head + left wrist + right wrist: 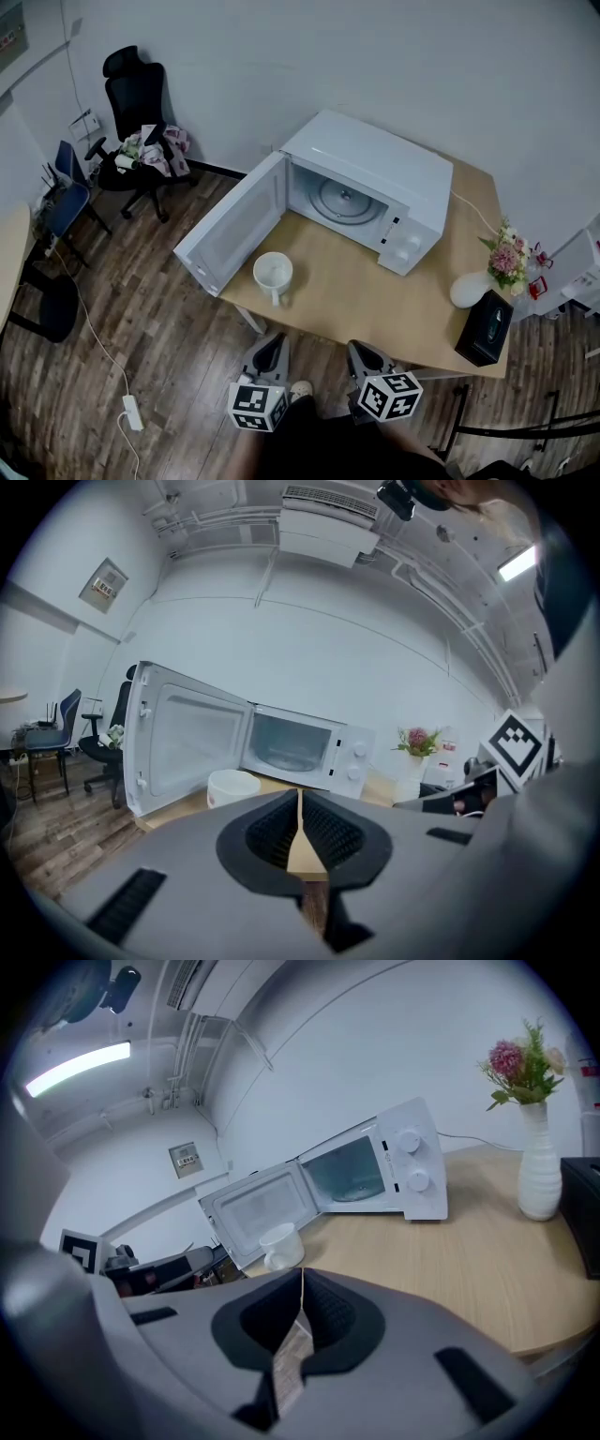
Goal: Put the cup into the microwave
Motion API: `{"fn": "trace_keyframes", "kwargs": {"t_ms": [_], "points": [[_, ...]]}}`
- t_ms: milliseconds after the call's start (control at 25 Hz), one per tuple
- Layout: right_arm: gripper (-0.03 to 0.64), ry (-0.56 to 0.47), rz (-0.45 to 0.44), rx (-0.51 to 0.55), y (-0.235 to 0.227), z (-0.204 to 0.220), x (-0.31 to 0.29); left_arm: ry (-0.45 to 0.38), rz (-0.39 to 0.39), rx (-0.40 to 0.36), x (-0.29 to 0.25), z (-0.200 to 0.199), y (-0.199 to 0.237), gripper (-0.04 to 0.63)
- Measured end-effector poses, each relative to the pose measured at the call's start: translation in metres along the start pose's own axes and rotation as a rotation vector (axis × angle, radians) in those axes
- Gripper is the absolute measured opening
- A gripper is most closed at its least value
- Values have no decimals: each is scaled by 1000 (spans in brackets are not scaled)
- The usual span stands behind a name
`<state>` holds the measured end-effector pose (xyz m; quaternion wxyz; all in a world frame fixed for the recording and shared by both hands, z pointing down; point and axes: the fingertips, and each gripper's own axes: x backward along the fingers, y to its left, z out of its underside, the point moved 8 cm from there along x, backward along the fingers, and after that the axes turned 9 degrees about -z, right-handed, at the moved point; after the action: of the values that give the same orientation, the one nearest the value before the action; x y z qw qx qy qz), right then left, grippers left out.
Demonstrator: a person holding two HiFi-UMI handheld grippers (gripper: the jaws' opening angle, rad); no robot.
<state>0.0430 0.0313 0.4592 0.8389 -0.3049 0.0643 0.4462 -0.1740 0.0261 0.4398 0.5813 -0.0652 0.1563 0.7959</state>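
**Status.** The white cup stands upright on the bench, in front of the microwave and just beside its door. The door is swung fully open to the left. The cup's handle points toward the operator. The cavity is open, and nothing is seen on the glass turntable.

**Tools.** The left tool and the right tool both hover at the near edge of the bench, apart from the cup. On each, the jaws are closed together with nothing between them.

**Step in hand (judged).** Approach and grasp; the cup has not yet been touched.

**Procedure.**
1. Use the left tool, which lies more directly in line with the cup.
2. Spread the jaws before reaching the cup, not at contact. Closed tips are likely to push it toward the door.
3. Take the cup wall with one jaw inside the rim and one outside, close to the handle. The glazed surface is probably slippery, so close firmly.
4. Lift clear of the bench and carry the cup right of the door edge into the cavity.
5. Set it on the turntable, near centre, before releasing.

**Caution.** Keep the right tool clear of the vase of flowers at the right of the bench.
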Motion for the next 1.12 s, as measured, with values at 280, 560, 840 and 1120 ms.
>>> {"fn": "trace_keyframes", "kwargs": {"t_ms": [280,560,840,1120], "points": [[-5,10,-10,4,0,-7,-22,1,-6,-9,-14,-5,11,15],[-6,29,2,-1,-5,-6,-30,41,-40,28,-23,8,16,327],[-5,26,40,-16,-13,-6,-22,24,-91,15,-31,6,19,397],[-6,17,68,-40,-23,-13,-19,29,-83,6,-40,4,14,399]]}}
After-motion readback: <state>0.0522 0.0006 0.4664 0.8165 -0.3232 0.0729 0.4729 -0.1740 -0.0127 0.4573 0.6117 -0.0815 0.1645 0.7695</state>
